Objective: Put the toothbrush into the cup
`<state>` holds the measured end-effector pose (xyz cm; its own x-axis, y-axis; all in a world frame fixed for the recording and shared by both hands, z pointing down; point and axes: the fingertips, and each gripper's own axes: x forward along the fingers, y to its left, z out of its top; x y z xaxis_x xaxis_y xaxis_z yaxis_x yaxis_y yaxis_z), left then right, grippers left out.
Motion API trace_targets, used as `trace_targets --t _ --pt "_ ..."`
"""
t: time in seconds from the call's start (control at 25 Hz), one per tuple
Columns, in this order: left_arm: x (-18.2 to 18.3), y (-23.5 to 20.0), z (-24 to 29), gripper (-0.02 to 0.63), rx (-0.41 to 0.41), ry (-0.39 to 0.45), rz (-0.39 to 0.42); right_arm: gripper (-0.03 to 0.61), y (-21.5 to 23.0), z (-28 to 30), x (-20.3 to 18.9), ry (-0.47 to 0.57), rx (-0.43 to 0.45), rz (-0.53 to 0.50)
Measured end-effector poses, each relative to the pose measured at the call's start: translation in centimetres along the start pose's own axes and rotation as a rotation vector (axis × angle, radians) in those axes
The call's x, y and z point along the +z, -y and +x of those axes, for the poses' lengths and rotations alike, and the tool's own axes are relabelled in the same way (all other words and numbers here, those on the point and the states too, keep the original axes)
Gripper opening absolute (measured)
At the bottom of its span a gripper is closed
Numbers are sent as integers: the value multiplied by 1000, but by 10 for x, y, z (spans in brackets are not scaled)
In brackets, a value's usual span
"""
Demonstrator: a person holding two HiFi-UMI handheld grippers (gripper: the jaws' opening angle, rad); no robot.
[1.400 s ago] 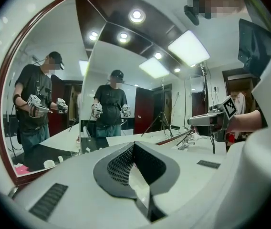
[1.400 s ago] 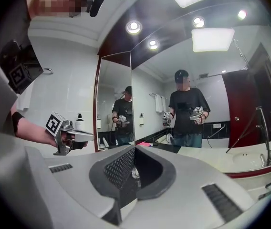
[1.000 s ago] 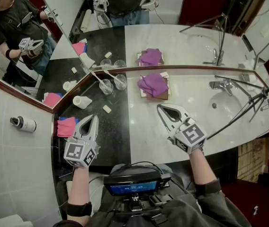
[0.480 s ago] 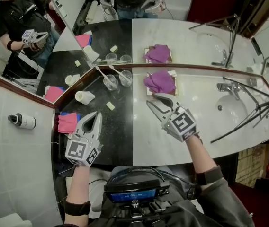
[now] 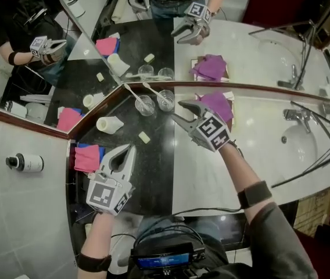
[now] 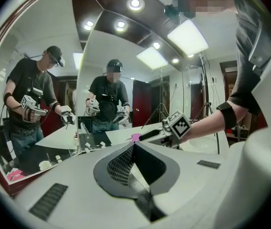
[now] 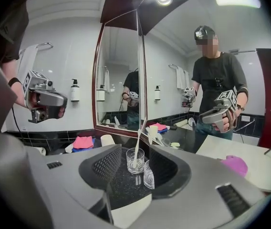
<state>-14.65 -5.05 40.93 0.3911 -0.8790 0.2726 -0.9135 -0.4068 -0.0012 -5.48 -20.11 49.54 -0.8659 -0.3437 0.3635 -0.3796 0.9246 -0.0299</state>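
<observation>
My left gripper hung over the dark part of the desk with its jaws pressed together and nothing between them, the folded pink cloth just to its left. My right gripper reached across toward the mirror with its jaws spread wide; they had just been opening, and nothing lay between the pads. Just beyond its tips two glass cups stood side by side on the dark stone. The left cup had a white toothbrush standing in it, leaning up toward the mirror, and the right cup held a second toothbrush the same way. In the right gripper view one cup with its brush showed in the gap past the jaw tips, and the other sat partly hidden behind one jaw; neither was touched. A white paper cup lay on its side near the corner, a small bar of soap beside it. A purple cloth lay on the pale stone right behind my right gripper, and the sink was well off to the right.
</observation>
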Motion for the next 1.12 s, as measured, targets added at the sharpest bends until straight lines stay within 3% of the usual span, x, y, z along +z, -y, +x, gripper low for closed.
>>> trace_targets --t 0.44,0.96,1.12 --pt "-19 -22 37 2 -24 -2 1 205 43 109 -41 -120 35 -28" --pt "-46 -41 45 2 -12 -29 -49 201 51 159 -63 -223 65 -77" --pt "-47 -43 44 2 -4 -39 -71 169 50 168 -67 -255 74 -84"
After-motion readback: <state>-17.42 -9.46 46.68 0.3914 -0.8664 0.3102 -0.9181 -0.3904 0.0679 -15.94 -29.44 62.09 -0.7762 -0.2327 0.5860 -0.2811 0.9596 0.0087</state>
